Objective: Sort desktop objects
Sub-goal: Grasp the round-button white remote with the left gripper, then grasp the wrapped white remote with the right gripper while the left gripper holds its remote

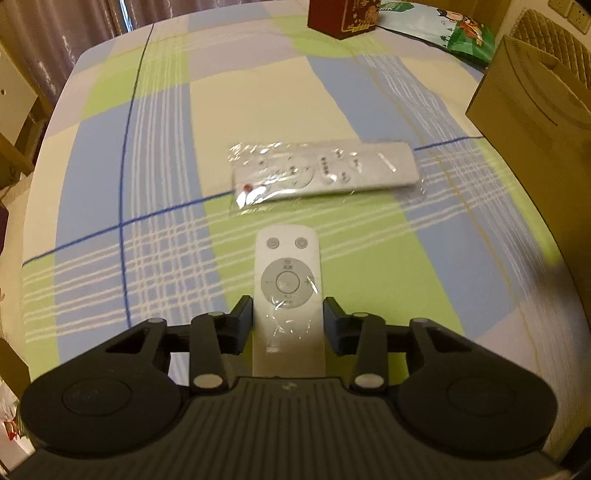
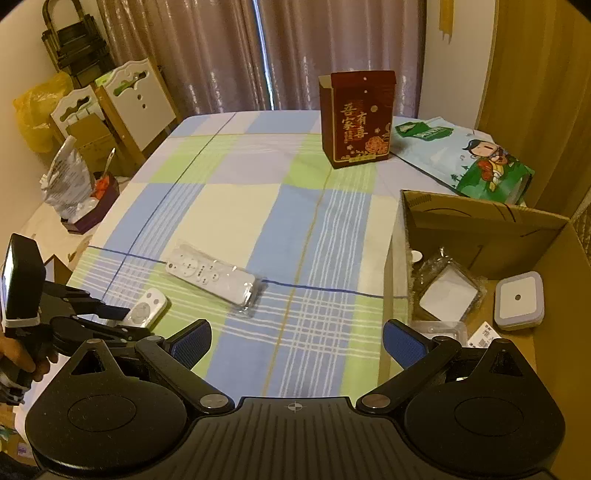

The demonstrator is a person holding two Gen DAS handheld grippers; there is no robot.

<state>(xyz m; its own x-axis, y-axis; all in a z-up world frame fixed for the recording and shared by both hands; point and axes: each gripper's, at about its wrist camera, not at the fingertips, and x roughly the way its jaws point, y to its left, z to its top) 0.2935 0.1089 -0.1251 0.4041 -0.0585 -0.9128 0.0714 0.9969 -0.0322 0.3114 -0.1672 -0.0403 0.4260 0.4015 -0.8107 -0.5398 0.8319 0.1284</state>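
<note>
Left wrist view: the left gripper (image 1: 288, 321) has its fingers (image 1: 243, 314) on either side of the small remote (image 1: 287, 280). The left finger appears to touch the remote's edge; a thin gap shows at the right finger, so a firm grasp cannot be confirmed. The small remote lies on the checked cloth of the table (image 1: 110, 184), with its round dial toward 12 o'clock. Beyond it, at 12 o'clock, the long remote (image 1: 325, 171) lies crosswise in a clear plastic sleeve, apart from the small remote. A dark red box (image 1: 343, 16) stands at the far edge, at 1 o'clock. The outer wall of a cardboard box (image 1: 528, 110) stands at 2 o'clock; its inside is hidden in this view.

Right wrist view: a hand (image 2: 22, 358) at 9 o'clock holds the left gripper (image 2: 110, 317) over the small remote (image 2: 146, 307). The long remote (image 2: 210, 275) lies at 11 o'clock. The right gripper (image 2: 295, 341) hovers above the table (image 2: 236, 206) with its blue-padded fingers (image 2: 402, 345) spread wide and nothing between them. The dark red box (image 2: 356, 118) stands upright at 12 o'clock. Only this view looks into the cardboard box (image 2: 480, 221) at 2 o'clock: it holds a bagged white square item (image 2: 448, 295) and a small white case (image 2: 519, 299).
</note>
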